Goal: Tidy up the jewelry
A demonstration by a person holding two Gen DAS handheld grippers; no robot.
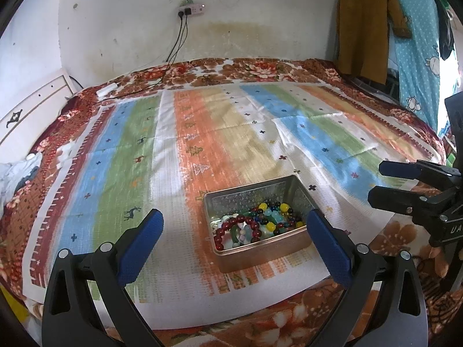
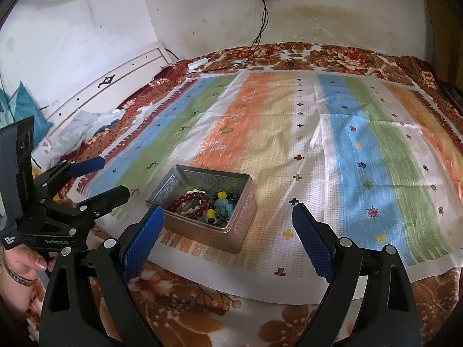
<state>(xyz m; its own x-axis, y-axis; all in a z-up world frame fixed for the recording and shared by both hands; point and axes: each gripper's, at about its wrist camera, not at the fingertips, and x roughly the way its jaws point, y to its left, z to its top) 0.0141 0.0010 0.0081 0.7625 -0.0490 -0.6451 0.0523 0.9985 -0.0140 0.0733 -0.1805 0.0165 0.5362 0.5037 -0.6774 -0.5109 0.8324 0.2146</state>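
A rectangular metal tin (image 1: 231, 193) sits on a striped cloth and holds several bead bracelets (image 1: 254, 222): dark red, yellow, teal and blue beads. In the right wrist view the tin (image 2: 243, 222) lies left of centre with the bracelets (image 2: 208, 202) inside. My left gripper (image 1: 235, 217) is open and empty, its blue pads straddling the tin from the near side. My right gripper (image 2: 227, 211) is open and empty, just in front of the tin's near right corner. Each gripper shows in the other's view, the right (image 1: 379, 182) and the left (image 2: 113, 176), both open.
The striped cloth (image 1: 202, 144) covers a floral blanket (image 1: 260, 69) on a bed. A white headboard (image 1: 31, 107) stands left, a wall with a power strip (image 1: 191, 10) and cables behind. Clothes (image 1: 364, 23) hang at the right. Crumpled fabric (image 2: 86, 127) lies by the headboard.
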